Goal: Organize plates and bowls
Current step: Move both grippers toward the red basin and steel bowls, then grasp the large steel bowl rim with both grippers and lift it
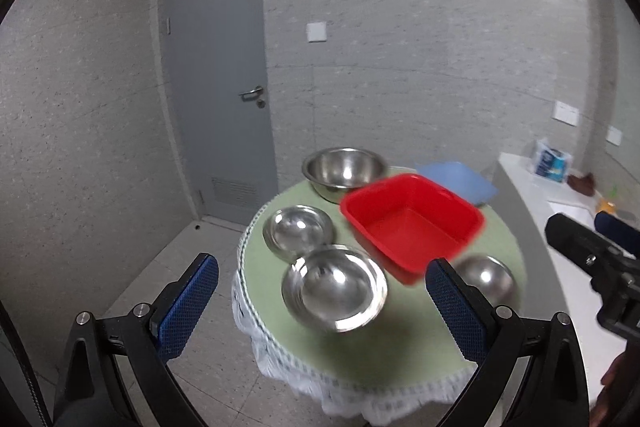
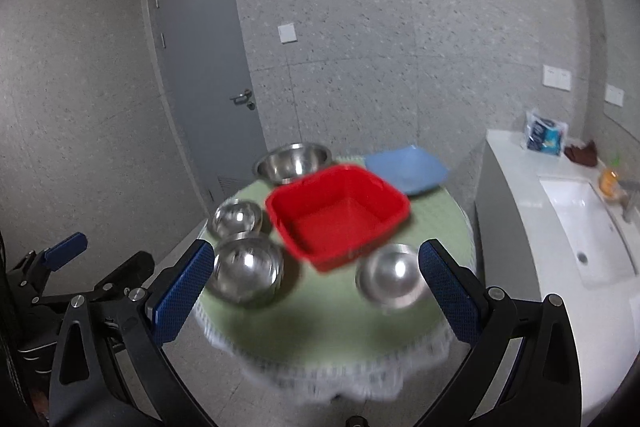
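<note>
Table (image 1: 400,355), round, green cloth with white lace overhang: carries all the ware, with both grippers held above and short of its near edge.

Red square tub (image 1: 414,223) at centre, apparently tilted; blurred, so contact with the neighbouring bowls not confirmable. Risk: snagged by a gripper reaching past to the back.

Blue square plate (image 2: 406,169) at far right, near the table edge. Risk: pushed off if nudged outward.

Large steel bowl (image 1: 344,169) at far left, near the far edge. Same hazard.

Three smaller steel bowls: near-left (image 1: 334,287), beyond it (image 1: 298,229), near-right (image 2: 390,275). Polished, rounded walls; likely to slip or skate from a two-finger pinch.

Left gripper (image 1: 322,297): wide open, nothing held.

Right gripper (image 2: 312,277): wide open, nothing held. Close beside the left; collision possible on converging reaches.
</note>
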{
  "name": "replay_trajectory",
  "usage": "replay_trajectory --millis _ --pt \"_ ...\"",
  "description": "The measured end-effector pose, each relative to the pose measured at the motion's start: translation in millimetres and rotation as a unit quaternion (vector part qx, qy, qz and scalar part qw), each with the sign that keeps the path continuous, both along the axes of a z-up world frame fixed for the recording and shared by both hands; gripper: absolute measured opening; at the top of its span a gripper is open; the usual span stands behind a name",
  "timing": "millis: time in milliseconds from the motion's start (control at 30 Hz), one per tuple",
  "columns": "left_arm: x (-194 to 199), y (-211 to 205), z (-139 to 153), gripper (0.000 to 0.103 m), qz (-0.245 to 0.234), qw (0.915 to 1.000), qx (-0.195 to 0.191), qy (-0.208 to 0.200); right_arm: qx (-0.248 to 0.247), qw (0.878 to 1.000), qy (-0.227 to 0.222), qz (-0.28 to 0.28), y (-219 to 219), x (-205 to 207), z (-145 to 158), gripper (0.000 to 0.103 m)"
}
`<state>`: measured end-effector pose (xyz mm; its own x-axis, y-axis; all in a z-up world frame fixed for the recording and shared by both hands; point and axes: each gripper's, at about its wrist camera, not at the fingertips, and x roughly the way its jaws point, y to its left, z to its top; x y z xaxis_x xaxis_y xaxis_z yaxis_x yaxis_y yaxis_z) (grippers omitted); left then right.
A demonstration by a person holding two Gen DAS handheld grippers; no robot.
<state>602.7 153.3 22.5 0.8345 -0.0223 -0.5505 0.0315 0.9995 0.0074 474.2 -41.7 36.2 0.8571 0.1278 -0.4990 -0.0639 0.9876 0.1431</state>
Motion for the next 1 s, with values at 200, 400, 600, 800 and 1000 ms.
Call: replay_trajectory --millis 200,400,600,800,1000 --pt "123 -7 5 0.102 0.026 0.9993 -0.005 0.025 0.002 0.999 0.012 0.047 -11 120 -2 0.103" --pt "277 -18 0 0.102 0.039 0.9944 -0.023 0.096 0.009 0.994 0.075 0.079 -22 261 -22 0.103" --pt "412 -13 -26 0.102 0.059 0.9830 -0.034 0.171 0.028 0.977 0.187 0.100 -22 393 -74 0.103" --pt "506 -2 -72 0.083 0.073 0.9641 -0.036 0.253 0.028 0.953 0.278 0.114 -16 479 -135 0.103" --pt "552 4 -103 0.046 0.076 0.9508 -0.030 0.299 0.016 0.940 0.317 0.127 -6 519 -172 0.077"
